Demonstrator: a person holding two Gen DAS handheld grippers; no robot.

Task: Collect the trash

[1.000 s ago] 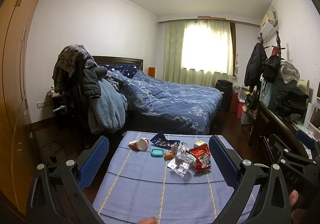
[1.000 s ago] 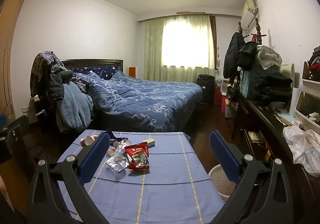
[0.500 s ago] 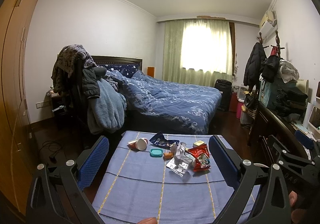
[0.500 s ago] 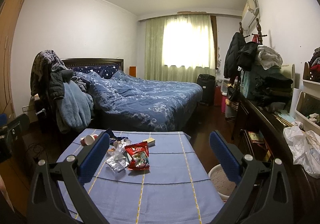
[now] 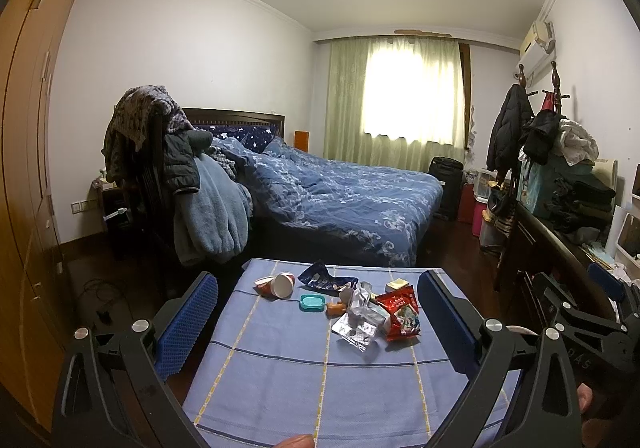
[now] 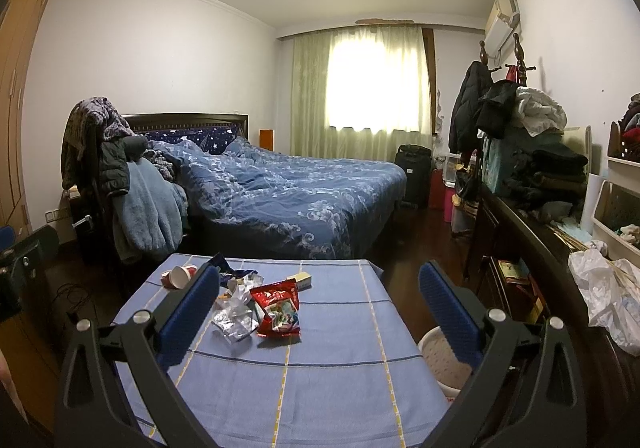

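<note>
A heap of trash lies on the blue-clothed table [image 5: 280,380]: a tipped paper cup [image 5: 278,284], a dark blue wrapper [image 5: 324,278], a teal lid [image 5: 313,302], crumpled clear plastic [image 5: 358,322], a red snack bag [image 5: 400,314] and a small yellow box [image 5: 397,284]. My left gripper [image 5: 318,322] hovers open above the near half of the table, short of the heap. In the right wrist view, the red snack bag [image 6: 278,308] and clear plastic [image 6: 234,318] lie between the fingers of my open right gripper [image 6: 320,312], which holds nothing. A white bin [image 6: 440,356] stands beside the table's right edge.
A bed [image 5: 340,200] with a blue duvet lies beyond the table. A chair draped with clothes [image 5: 192,184] stands at the left. A dark dresser piled with clothes [image 6: 532,184] and a white plastic bag [image 6: 608,296] line the right wall. A wardrobe [image 5: 24,168] fills the left.
Both views have drifted very slightly; the grippers stay open and the trash has not moved.
</note>
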